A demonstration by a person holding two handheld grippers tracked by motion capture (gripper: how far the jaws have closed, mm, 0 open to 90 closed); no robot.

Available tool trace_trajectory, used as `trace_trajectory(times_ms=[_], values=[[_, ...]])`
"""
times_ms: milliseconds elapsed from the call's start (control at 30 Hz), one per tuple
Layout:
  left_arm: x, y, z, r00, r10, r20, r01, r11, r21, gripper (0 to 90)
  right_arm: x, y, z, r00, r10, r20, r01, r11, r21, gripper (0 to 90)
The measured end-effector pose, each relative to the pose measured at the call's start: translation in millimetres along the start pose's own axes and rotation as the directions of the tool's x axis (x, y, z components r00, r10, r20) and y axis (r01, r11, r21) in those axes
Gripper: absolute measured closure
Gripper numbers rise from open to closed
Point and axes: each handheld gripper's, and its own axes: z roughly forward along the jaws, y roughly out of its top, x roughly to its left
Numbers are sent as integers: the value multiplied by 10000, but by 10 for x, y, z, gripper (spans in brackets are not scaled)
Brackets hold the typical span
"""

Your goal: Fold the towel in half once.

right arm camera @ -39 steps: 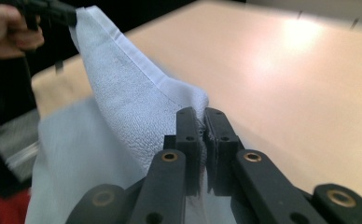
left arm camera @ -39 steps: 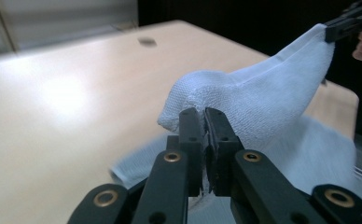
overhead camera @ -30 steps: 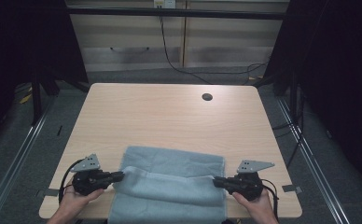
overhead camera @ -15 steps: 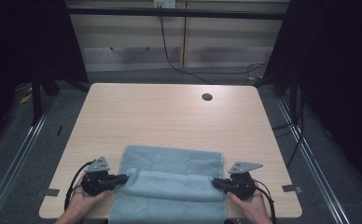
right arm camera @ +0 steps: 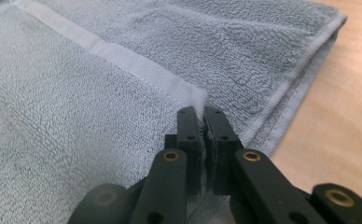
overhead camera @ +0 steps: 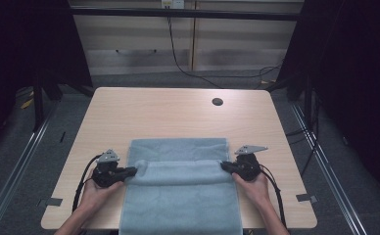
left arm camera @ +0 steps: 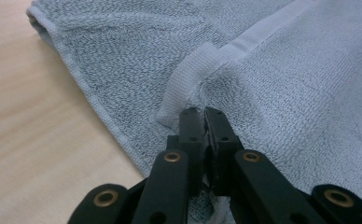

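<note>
From the high view, a grey-blue towel [overhead camera: 180,188] lies on the near half of the wooden table [overhead camera: 178,115], its near end hanging over the table's edge at 6 o'clock. The left gripper [overhead camera: 129,171] sits at the towel's 9 o'clock side and the right gripper [overhead camera: 225,166] at its 3 o'clock side, each held in a hand, jaws pointing inward at a folded edge that runs straight across between them. A small dark round hole [overhead camera: 217,102] shows in the tabletop toward 1 o'clock, well apart from the towel. From up here the jaws are too small to judge.

The left gripper view gives the close detail: the left gripper [left arm camera: 204,114] has its two black jaws pressed together on a corner of the towel [left arm camera: 272,93], with the woven hem band curling up at 11 o'clock of the tips. A second towel layer lies beneath, its edge running toward 10 o'clock, with bare table [left arm camera: 30,130] at 9 o'clock.

In the right gripper view, the right gripper [right arm camera: 202,114] is likewise clamped on the towel [right arm camera: 67,116] at the end of the pale hem band. The lower layer's stacked edges run toward 1 o'clock, with table [right arm camera: 342,121] at 3 o'clock.
</note>
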Motion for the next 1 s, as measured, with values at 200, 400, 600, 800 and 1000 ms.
trace_trajectory(times_ms=[200, 400, 600, 800, 1000], values=[[186, 188, 158, 9990, -423, -109, 424, 9991, 93, 866, -120, 130, 115, 9993, 202, 313, -201, 9998, -23, 861], [379, 325, 329, 9941, -1079, -84, 1076, 9938, -274, 866, -277, 271, 232, 9971, 513, 570, -512, 9987, -38, 861], [467, 444, 444, 9907, -1316, -352, 1304, 9908, -362, 867, -390, 413, 346, 9930, 715, 937, -718, 9974, -1, 861], [505, 558, 538, 9880, -1318, -805, 1298, 9911, -291, 867, -463, 525, 449, 9824, 1118, 1494, -1111, 9937, -134, 861], [580, 564, 570, 9851, -1635, -538, 1597, 9848, -678, 867, -501, 584, 504, 9763, 1207, 1798, -1183, 9927, -239, 861]])
